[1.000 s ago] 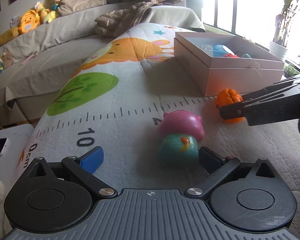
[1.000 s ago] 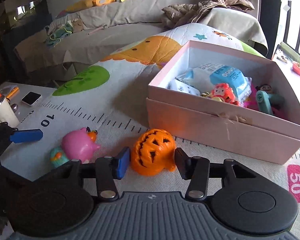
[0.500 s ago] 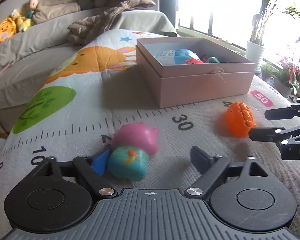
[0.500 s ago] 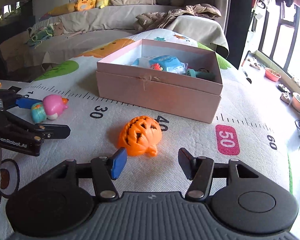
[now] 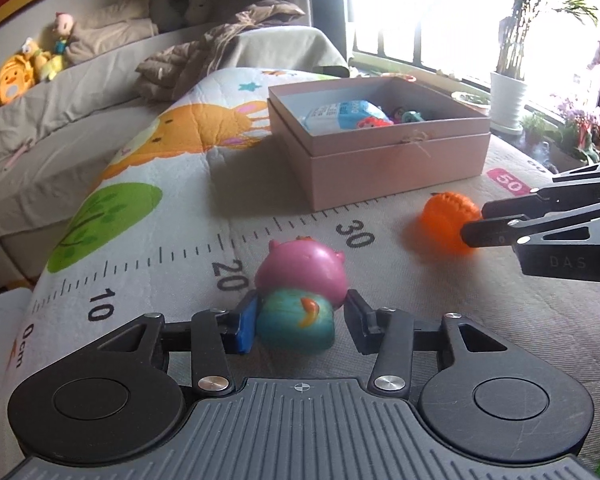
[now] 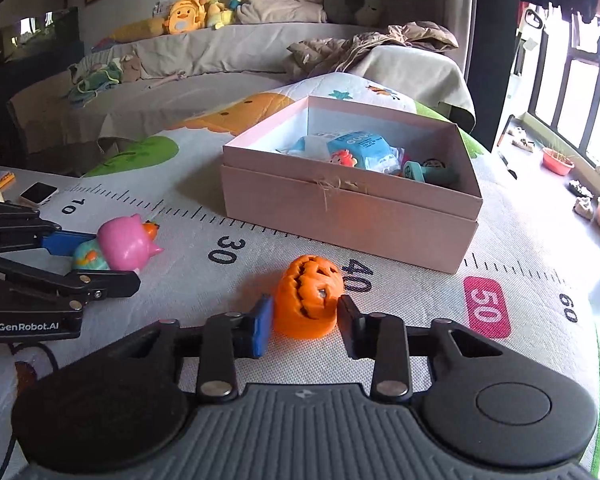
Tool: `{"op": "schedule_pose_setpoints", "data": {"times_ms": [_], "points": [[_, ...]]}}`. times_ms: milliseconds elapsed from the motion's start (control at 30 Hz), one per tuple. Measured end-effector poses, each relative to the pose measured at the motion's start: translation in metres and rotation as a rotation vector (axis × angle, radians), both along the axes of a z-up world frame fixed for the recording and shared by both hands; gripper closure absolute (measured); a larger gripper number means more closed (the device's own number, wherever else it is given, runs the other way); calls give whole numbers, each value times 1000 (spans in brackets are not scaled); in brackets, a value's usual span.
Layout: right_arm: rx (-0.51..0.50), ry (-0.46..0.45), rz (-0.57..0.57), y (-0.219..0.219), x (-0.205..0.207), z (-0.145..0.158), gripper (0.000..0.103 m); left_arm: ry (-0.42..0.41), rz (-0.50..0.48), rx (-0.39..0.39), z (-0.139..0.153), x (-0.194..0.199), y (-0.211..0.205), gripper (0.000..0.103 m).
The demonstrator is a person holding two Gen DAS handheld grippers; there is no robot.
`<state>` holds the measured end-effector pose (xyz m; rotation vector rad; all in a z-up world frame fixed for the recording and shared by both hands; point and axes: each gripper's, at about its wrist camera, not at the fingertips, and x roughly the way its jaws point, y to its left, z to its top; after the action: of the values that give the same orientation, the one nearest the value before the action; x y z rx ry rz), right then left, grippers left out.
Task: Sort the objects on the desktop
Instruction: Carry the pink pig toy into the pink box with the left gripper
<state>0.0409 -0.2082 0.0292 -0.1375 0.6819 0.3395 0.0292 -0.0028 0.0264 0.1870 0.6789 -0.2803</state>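
A pink-and-teal pig toy (image 5: pixel 300 292) lies on the ruler-print mat between the fingers of my left gripper (image 5: pixel 300 322), which touch its teal base on both sides. It also shows in the right wrist view (image 6: pixel 120 246). An orange pumpkin toy (image 6: pixel 310 296) sits between the fingers of my right gripper (image 6: pixel 304 324), which press its sides. It also shows in the left wrist view (image 5: pixel 448 218). The open pink box (image 6: pixel 352 216) holds several toys and a blue packet.
The box (image 5: pixel 380 160) stands behind both toys on the mat. A sofa (image 6: pixel 220 56) with plush toys and a crumpled jacket lies beyond. A phone (image 6: pixel 38 193) lies on a side table at the left. A potted plant (image 5: pixel 508 96) stands by the window.
Both grippers moved forward and closed in: the left one now grips the pig toy's base and the right one the pumpkin, which earlier sat ahead of its open fingers.
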Motion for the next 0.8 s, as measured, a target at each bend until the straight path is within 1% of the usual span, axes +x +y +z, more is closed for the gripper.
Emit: {"op": "schedule_pose_setpoints", "data": {"times_ms": [167,200,233,267,300,333,467,600,667,700,733,800], "points": [[-14,-51,13,-15,-18,22,86,-57,-54,-11,19,-9,-13,53],[-16,-61,13,-16,-20,24,83,-63,-63,-13,21,-10,-16,53],[-20,-69,13,-16,-20,26,72,-67,-71,-15,22,-9,-18,53],[-20,-79,7,-15,-20,27,64,-67,-75,-15,22,-9,-20,53],[-17,-89,2,-13,-18,27,48,-62,-77,-15,21,-7,-21,53],[-13,-92,7,-10,-14,26,44,-54,-78,-13,19,-6,-23,53],[2,-32,7,5,15,13,44,-23,-68,-6,11,-3,-22,53],[-6,48,4,13,33,-6,45,-25,-52,-8,12,-3,-13,53],[-15,69,16,12,31,-10,55,-20,-48,-11,13,-2,-11,53],[-33,61,20,11,28,-10,64,-20,-50,-10,14,0,-10,53],[-37,62,28,9,24,-8,68,-26,-55,-6,16,1,-11,53],[-19,50,32,-1,17,5,69,-59,-83,6,25,6,-16,53]]}}
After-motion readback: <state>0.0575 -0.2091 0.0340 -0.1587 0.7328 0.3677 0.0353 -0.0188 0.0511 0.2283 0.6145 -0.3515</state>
